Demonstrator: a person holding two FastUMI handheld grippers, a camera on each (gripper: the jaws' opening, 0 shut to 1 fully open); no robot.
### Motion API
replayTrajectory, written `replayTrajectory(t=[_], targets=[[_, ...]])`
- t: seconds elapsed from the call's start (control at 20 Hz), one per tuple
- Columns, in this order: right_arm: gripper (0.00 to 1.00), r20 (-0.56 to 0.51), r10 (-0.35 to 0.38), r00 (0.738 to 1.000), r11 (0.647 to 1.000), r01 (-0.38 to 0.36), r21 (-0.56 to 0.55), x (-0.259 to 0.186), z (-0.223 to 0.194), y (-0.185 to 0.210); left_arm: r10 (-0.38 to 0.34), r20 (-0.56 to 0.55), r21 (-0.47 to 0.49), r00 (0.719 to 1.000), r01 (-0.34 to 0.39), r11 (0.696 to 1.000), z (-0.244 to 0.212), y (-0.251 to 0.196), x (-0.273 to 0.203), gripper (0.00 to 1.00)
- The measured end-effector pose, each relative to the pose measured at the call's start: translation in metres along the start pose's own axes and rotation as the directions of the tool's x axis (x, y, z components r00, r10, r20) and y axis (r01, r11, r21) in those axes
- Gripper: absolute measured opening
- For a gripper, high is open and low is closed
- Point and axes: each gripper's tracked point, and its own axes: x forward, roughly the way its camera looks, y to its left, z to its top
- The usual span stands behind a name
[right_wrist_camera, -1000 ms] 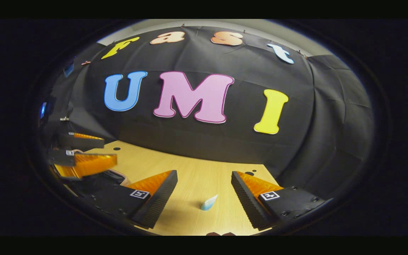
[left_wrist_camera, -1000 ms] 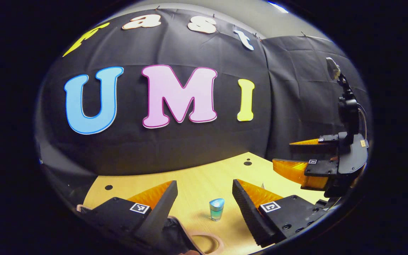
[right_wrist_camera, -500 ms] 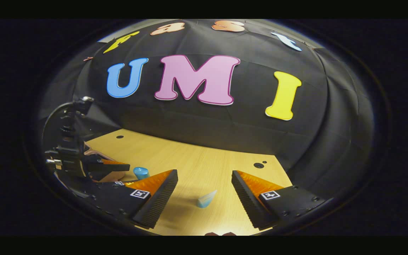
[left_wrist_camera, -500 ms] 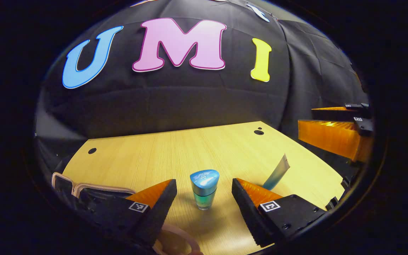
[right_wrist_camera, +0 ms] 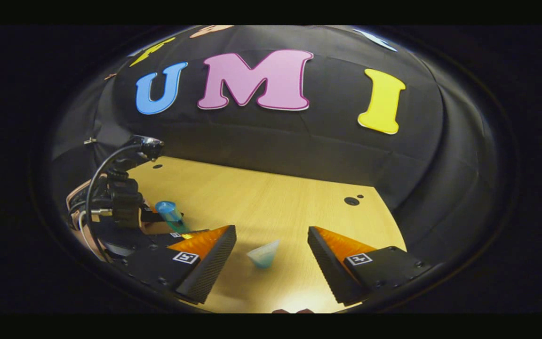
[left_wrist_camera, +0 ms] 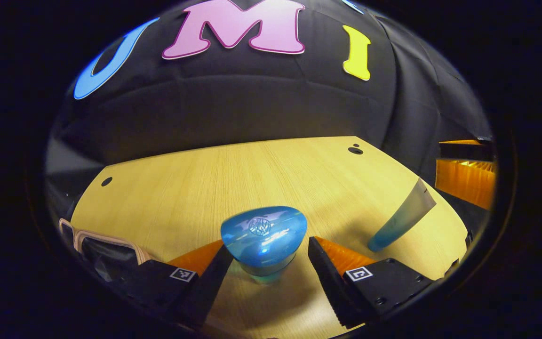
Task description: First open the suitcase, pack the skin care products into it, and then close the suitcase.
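While the left gripper (left_wrist_camera: pixel 267 263) has come down and forward over the last second, the blue-capped bottle (left_wrist_camera: pixel 264 242) has grown from a small shape ahead into one sitting right between its spread fingers, neither pad pressing on it yet; the jaws stand released, so a squeeze looks like the next step. The right gripper (right_wrist_camera: pixel 271 254) has likewise dipped toward the tube (right_wrist_camera: pixel 263 254), which stands on its cap, tilted, on the table (right_wrist_camera: pixel 275 197), just ahead of fingers that are also spread and holding nothing. Both pickups seem about to start together, which suggests the packing stage is only beginning. The suitcase (left_wrist_camera: pixel 106 245) shows as a pale-rimmed edge at the left gripper's near left, and whether it lies open I cannot tell for sure. Count: two skin care products, one bottle and one tube; one suitcase; two grippers.
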Motion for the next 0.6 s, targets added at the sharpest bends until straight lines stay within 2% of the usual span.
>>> replayTrajectory(t=[0.05, 0.1, 0.15, 0.2, 0.4, 0.5, 0.55, 0.6], targets=[[0.99, -0.02, 0.007, 1.0, 1.0, -0.007, 0.007, 0.003, -0.01, 0.003, 0.026, -0.001, 0.004, 1.0, -0.026, 1.0, 0.002, 0.005, 0.002, 0.92], [0.97, -0.038, 0.01, 0.999, 1.0, -0.01, 0.013, 0.006, -0.017, 0.006, 0.017, -0.005, 0.006, 1.0, -0.017, 1.0, -0.001, 0.002, 0.015, 0.75], [0.97, -0.056, 0.018, 0.998, 1.0, -0.017, 0.017, 0.011, -0.027, 0.008, 0.016, -0.01, 0.012, 1.0, -0.016, 1.0, 0.005, 0.001, 0.011, 0.52], [0.97, -0.086, 0.024, 0.996, 0.999, -0.023, 0.022, 0.016, -0.037, 0.011, 0.015, -0.02, 0.015, 1.0, -0.015, 1.0, -0.003, 0.002, 0.005, 0.55], [0.95, -0.17, 0.048, 0.984, 0.999, -0.045, 0.021, 0.043, -0.067, 0.02, 0.022, -0.017, 0.02, 1.0, -0.022, 1.0, -0.004, 0.002, 0.005, 0.48], [0.98, -0.241, 0.069, 0.968, 0.996, -0.055, 0.065, 0.059, -0.085, 0.023, 0.013, -0.027, 0.022, 1.0, -0.012, 1.0, -0.004, 0.002, 0.006, 0.51], [0.94, -0.277, 0.085, 0.957, 0.993, -0.059, 0.099, 0.064, -0.097, 0.027, 0.012, -0.035, 0.028, 0.999, -0.012, 1.0, -0.005, 0.002, 0.005, 0.51], [0.65, -0.285, 0.073, 0.956, 0.992, -0.041, 0.117, 0.071, -0.101, 0.025, 0.011, -0.039, 0.031, 0.999, -0.01, 0.999, -0.005, 0.002, 0.005, 0.55]])
